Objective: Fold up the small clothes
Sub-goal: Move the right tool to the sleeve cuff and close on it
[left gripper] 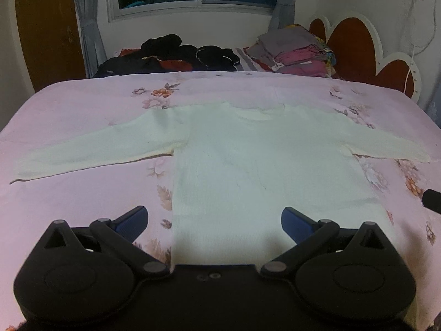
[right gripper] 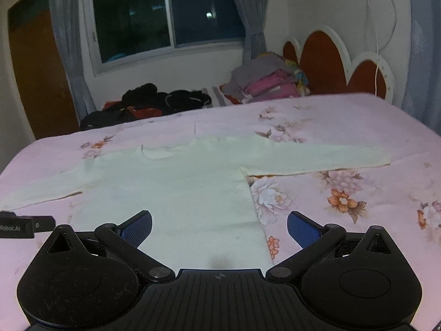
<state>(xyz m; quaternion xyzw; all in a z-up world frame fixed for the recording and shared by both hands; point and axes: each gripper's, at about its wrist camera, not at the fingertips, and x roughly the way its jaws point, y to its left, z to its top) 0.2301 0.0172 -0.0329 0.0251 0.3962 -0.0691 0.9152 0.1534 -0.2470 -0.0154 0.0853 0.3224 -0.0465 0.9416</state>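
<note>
Sweater (left gripper: 248, 151), pale cream, lies flat with both sleeves spread on the pink floral bed (left gripper: 82, 110). Left hand-held gripper (left gripper: 214, 220) and right hand-held gripper (right gripper: 219, 227) hover spread wide over its hem corners, grasping nothing.

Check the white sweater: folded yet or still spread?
Spread. The white sweater lies flat on the floral bedsheet, both sleeves out sideways, no fold visible.

Only one piece of lettering can be read: small white print, seemingly "Robot.AI" though blurred, is seen on the black body of the left claw (right gripper: 26, 226) at the 9 o'clock edge of the right wrist view. No other text is legible.
</note>
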